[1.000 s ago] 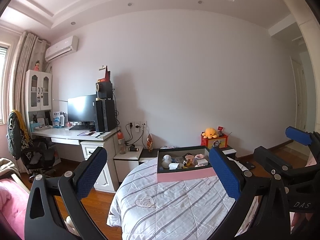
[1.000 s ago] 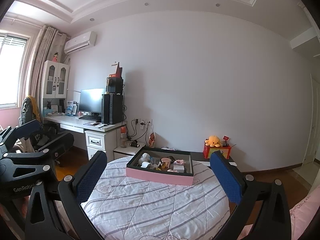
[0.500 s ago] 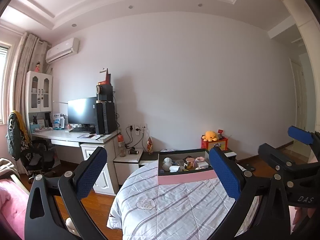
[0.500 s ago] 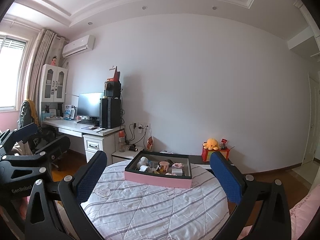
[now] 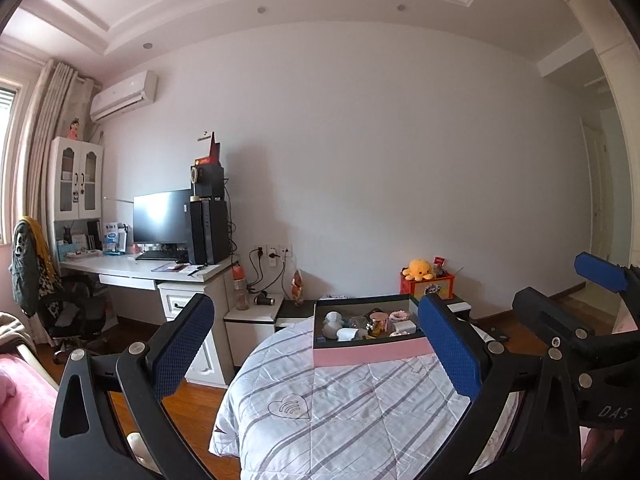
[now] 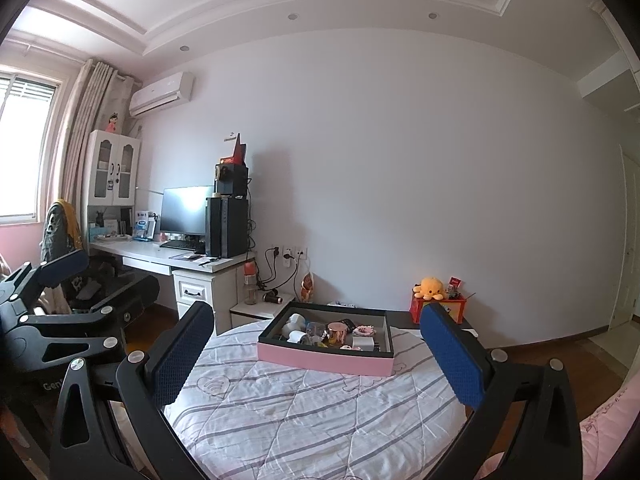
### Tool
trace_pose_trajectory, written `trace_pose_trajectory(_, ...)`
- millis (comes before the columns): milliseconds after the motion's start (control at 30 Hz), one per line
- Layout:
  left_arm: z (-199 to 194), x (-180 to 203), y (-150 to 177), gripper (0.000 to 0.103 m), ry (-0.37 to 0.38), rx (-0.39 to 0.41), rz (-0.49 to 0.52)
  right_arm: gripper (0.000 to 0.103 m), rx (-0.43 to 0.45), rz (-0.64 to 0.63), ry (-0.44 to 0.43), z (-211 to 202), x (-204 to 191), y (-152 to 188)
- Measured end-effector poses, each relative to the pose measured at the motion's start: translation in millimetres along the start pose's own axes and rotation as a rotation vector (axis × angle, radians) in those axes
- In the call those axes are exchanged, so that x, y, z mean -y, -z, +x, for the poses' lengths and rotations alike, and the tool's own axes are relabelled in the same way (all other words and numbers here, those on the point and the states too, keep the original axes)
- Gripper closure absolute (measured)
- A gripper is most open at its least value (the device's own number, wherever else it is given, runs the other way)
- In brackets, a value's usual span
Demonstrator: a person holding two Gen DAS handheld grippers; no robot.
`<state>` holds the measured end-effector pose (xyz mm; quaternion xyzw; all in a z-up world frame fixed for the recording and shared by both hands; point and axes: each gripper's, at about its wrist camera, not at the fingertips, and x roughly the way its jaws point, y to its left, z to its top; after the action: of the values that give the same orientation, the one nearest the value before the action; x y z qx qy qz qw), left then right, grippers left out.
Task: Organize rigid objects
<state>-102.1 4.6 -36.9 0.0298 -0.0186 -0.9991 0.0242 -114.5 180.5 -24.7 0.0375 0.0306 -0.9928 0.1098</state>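
Both my left tool (image 5: 316, 350) and right tool (image 6: 316, 356) hang spread and empty above the quilted surface (image 6: 320, 412), where the pink tray (image 6: 326, 356) at its far edge already holds the small objects (image 6: 334, 332), fitting either sorted or awaiting sorting

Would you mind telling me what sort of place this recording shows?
Most likely a home bedroom that doubles as a study: a white desk with a black monitor, a wall-mounted white air conditioner, and a quilted striped cover.

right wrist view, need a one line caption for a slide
Open right tool held above a quilted round table, facing a pink tray of small items, left tool alongside.
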Motion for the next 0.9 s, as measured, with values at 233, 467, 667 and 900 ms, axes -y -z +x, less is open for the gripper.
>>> trace_pose_trajectory(233,4.8,3.9,4.1,0.000,-0.006,0.011,0.002,0.000,0.040,-0.002,0.049,-2.2,-0.6,4.6)
trace_pose_trajectory(467,7.7,8.7,5.6,0.000,-0.005,0.017,0.009,0.000,0.057,-0.005,0.096,-5.6,1.4,7.7)
trace_pose_trajectory(667,9.1,11.9,6.8,0.000,-0.018,0.018,0.022,0.000,0.043,0.006,0.093,-3.7,4.8,10.5)
trace_pose_trajectory(900,9.7,10.3,8.3,0.000,-0.037,0.019,0.034,0.000,0.036,0.006,0.083,0.5,2.5,12.5)
